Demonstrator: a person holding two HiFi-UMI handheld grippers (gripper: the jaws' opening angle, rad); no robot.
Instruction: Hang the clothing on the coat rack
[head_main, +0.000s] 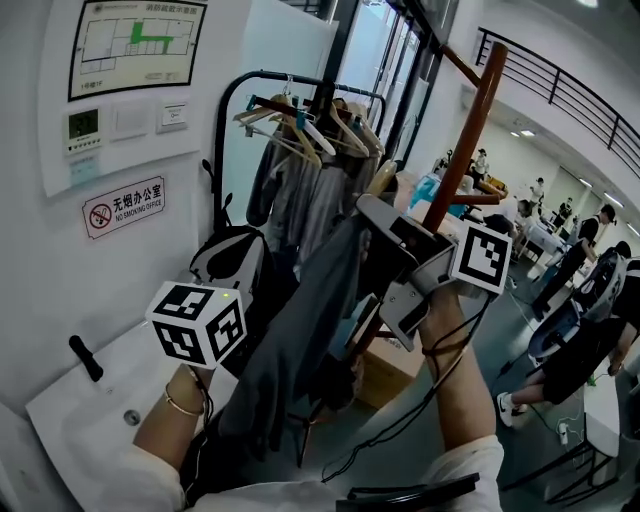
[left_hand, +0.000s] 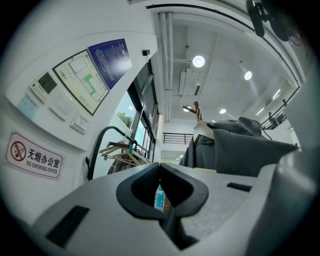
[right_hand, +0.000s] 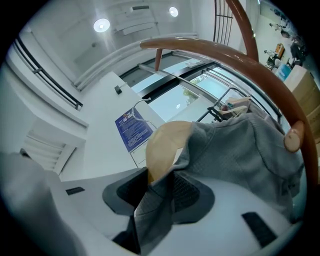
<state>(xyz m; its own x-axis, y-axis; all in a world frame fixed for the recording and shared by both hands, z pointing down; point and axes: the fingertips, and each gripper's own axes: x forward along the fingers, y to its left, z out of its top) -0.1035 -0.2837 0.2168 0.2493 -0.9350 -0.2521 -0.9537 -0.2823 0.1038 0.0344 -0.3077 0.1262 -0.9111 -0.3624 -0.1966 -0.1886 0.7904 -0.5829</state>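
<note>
The grey garment (head_main: 300, 345) looks soft, light and limp, so it will likely sag and swing from any 1 hold. The firmest place to take it is probably the fold beside the tan rounded piece (right_hand: 165, 145), perhaps a hanger's shoulder, and the right tongs (right_hand: 161, 182) are clamped on the cloth there. In the head view it drapes from mid-frame toward the lower left, beside the brown coat rack (head_main: 468, 120) that rises to the upper right, while the left tongs (left_hand: 160, 175), closed and empty, sit lower left beside the hanging cloth.
</note>
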